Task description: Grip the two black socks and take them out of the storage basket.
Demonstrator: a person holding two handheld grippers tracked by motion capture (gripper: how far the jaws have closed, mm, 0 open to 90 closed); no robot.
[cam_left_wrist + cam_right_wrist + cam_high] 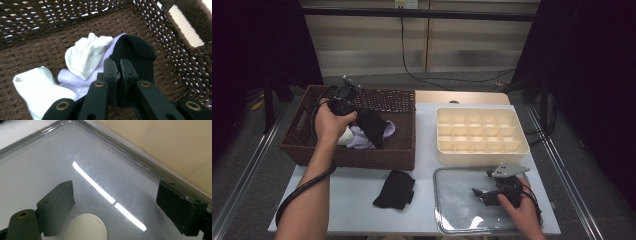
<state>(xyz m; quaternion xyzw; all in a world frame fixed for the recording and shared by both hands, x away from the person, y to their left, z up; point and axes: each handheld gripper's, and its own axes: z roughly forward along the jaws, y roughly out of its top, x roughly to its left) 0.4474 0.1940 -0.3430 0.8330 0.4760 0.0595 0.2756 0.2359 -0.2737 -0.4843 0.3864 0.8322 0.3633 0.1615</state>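
Black jaws of the left gripper [119,71] sit closest in the left gripper view, clenched on a black fabric sock [135,52]; cloth is pinched btwn the pads and the rest of it hangs beyond the tips. Under and beside that sock, inside the dark brown woven wicker basket [180,57], lie a pale lilac sock [75,81], a cream-white crumpled sock [86,56] on top of it, and another white sock [40,91] lower left on the basket floor. From the high view, the left gripper [357,116] is over the basket [297,145] at the table's left, w/ the black sock [373,127] dangling from it above the pale socks [357,137]; left hand [329,125] grips the tool body. A second black sock [395,190] lies flat on the white tabletop [357,200], just in front of the basket, apart from it. Right side: the right gripper [484,194], held by the right hand [524,210], rests over a clear glass tray [447,220]; its jaws stand released, wide apart, nothing btwn them, as the right gripper view shows w/ the tray rim [120,147] running past. Behind the tray sits a cream plastic organiser box [482,132] w/ many small compartments.
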